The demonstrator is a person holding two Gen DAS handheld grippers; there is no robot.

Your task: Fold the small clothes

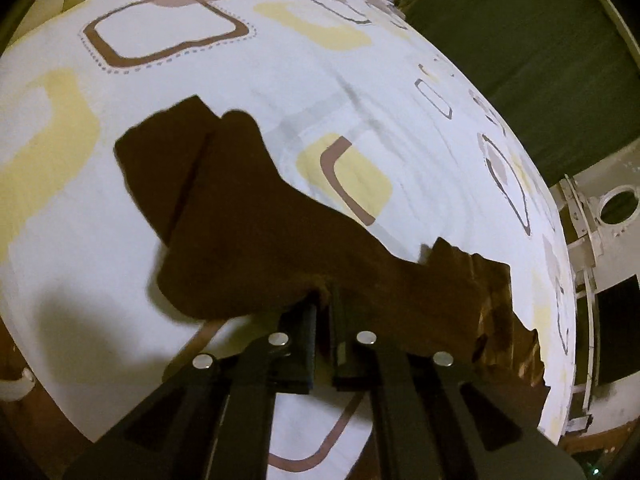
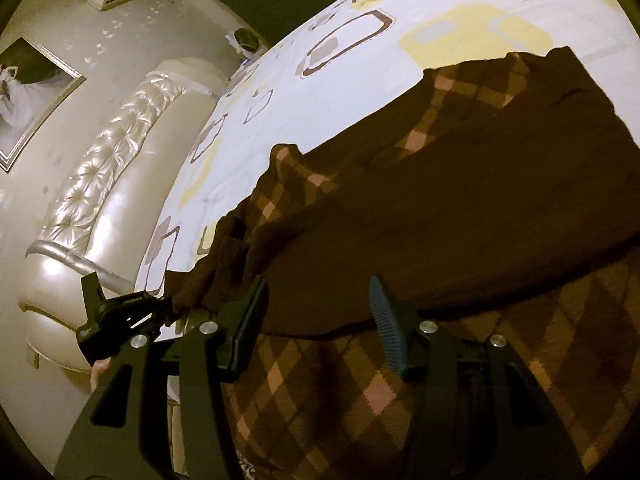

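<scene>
A dark brown garment with an argyle panel lies on the patterned white bed sheet. My left gripper is shut on the garment's near edge, and the cloth rises from the sheet into its pads. From the right wrist view, the same garment spreads wide, a plain brown fold lying over the argyle front. My right gripper hovers open just above that fold's edge, its pads apart and pressing nothing. The left gripper shows at the garment's left corner, clamped on the cloth.
A tufted cream headboard curves along the bed's edge at left, under a framed picture on the wall. A dark green wall stands beyond the far side of the bed. Bare sheet stretches beyond the garment.
</scene>
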